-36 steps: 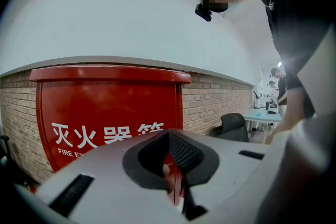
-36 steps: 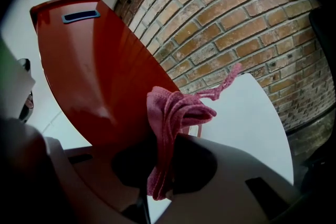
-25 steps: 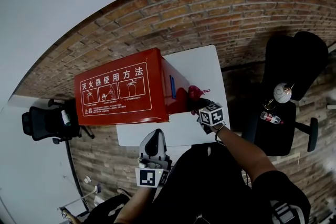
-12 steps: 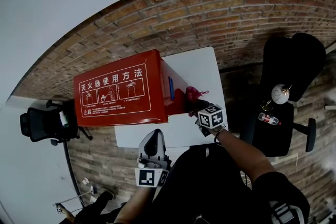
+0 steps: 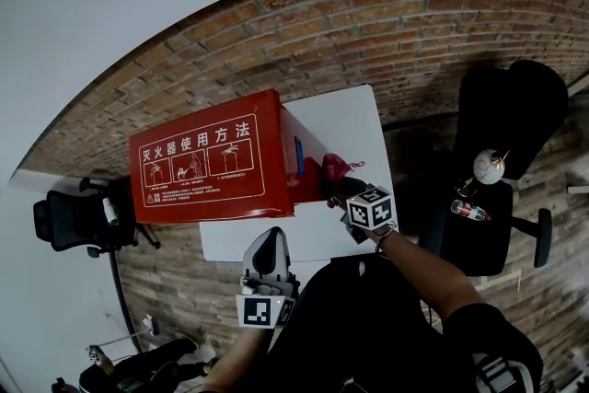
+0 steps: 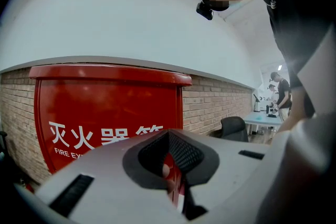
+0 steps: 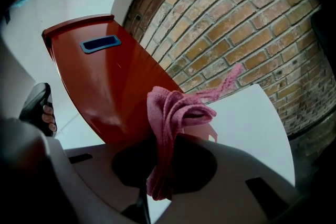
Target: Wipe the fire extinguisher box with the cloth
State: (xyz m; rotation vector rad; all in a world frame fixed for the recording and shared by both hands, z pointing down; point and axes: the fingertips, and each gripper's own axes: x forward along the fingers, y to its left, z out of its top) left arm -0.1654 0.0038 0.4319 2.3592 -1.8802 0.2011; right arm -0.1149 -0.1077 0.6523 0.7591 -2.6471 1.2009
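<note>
Head view looks down on a red box point(image 5: 207, 163) standing on a white table point(image 5: 354, 120) in front of a brick wall point(image 5: 386, 23). White characters and small diagrams cover the box's big face. Its narrow side, turned to the person's right, carries a blue handle recess point(image 5: 299, 155).

At that side, low near the tabletop, the right gripper point(image 5: 342, 186) points at the box, with a pink cloth point(image 5: 333, 167) at its tip. In the right gripper view the jaws are clamped on the cloth point(image 7: 173, 118), which hangs bunched between them, one frayed end trailing toward the wall. The cloth sits right at the glossy red panel point(image 7: 105, 81); whether it touches cannot be told.

The left gripper point(image 5: 269, 239) hangs at the table's near edge, apart from the box and aimed at its lettered front. In the left gripper view its jaws are drawn together with nothing between them.

A black chair point(image 5: 502, 120) stands well off to the right.
</note>
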